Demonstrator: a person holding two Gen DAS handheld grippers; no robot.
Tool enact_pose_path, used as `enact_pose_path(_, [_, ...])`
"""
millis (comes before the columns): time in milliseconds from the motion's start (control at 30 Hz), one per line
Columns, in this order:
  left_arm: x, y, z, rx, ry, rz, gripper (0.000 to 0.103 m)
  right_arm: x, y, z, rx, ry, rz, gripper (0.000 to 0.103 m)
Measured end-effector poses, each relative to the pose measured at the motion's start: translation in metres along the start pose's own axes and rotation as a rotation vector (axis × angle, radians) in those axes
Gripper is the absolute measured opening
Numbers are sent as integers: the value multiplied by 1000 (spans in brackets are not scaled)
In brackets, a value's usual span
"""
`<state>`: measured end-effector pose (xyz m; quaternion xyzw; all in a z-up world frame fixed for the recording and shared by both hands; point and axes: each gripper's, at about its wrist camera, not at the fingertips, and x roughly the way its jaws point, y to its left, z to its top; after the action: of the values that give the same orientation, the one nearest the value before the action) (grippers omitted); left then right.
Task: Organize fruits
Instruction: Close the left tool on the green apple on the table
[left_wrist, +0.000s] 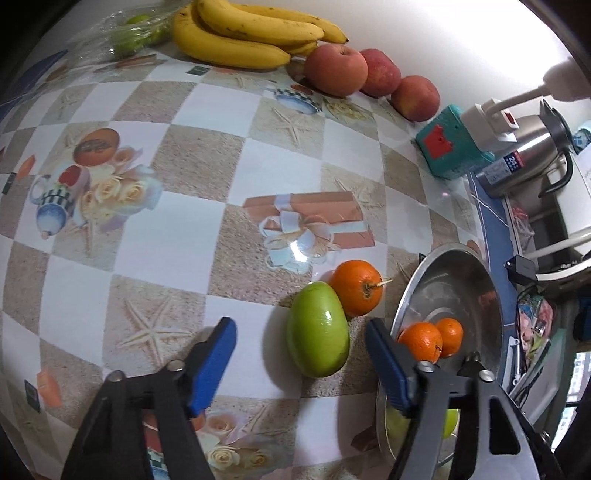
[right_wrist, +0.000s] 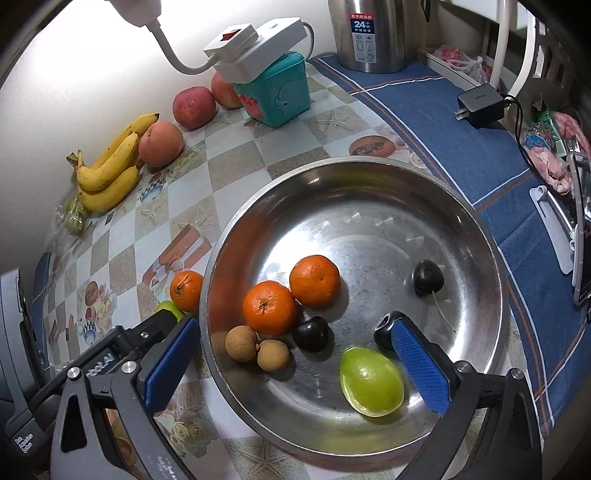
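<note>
Left hand-held gripper (left_wrist: 301, 363), jaws spread wide and holding nothing, sits low in its frame around a green fruit (left_wrist: 318, 329) lying on the table (left_wrist: 147, 236), touching a tangerine (left_wrist: 356, 287). Right hand-held gripper (right_wrist: 295, 369), equally wide and empty, hovers over the steel bowl (right_wrist: 369, 177) with two tangerines (right_wrist: 269, 307) at centre frame.

In the left wrist view, the right finger (left_wrist: 391, 365) covers part of the steel bowl (left_wrist: 495, 295) and most of a green fruit (left_wrist: 451, 424) inside it. In the right wrist view, the left finger (right_wrist: 170, 363) hides nearly all of the green fruit on the table (right_wrist: 170, 307), and the bowl rim (right_wrist: 207, 280) clips 1 tangerine (right_wrist: 185, 290). The thermos (right_wrist: 369, 33) is cut off by the top edge. The bagged green fruit (right_wrist: 75, 218) is too blurred to identify.
</note>
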<state>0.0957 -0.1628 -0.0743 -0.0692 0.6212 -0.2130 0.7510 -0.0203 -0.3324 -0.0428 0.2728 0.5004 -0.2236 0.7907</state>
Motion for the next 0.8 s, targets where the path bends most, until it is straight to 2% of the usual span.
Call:
enact_pose_path(100, [2, -2, 0, 8, 3, -8, 69, 0, 0, 0, 0, 1, -2, 103])
enact_pose_path(233, [6, -4, -1, 4, 15, -39, 54, 0, 0, 0, 2, 2, -2, 103])
enact_pose_path(400, [9, -3, 0, -10, 21, -50, 50, -1, 0, 0, -1, 1, -7, 103])
enact_pose_path(533, [9, -2, 0, -22, 23, -66, 40, 0, 1, 0, -4, 4, -11, 103])
enact_pose_path(800, [6, 3, -2, -52, 42, -91, 39, 2, 2, -1, -14, 9, -19, 103])
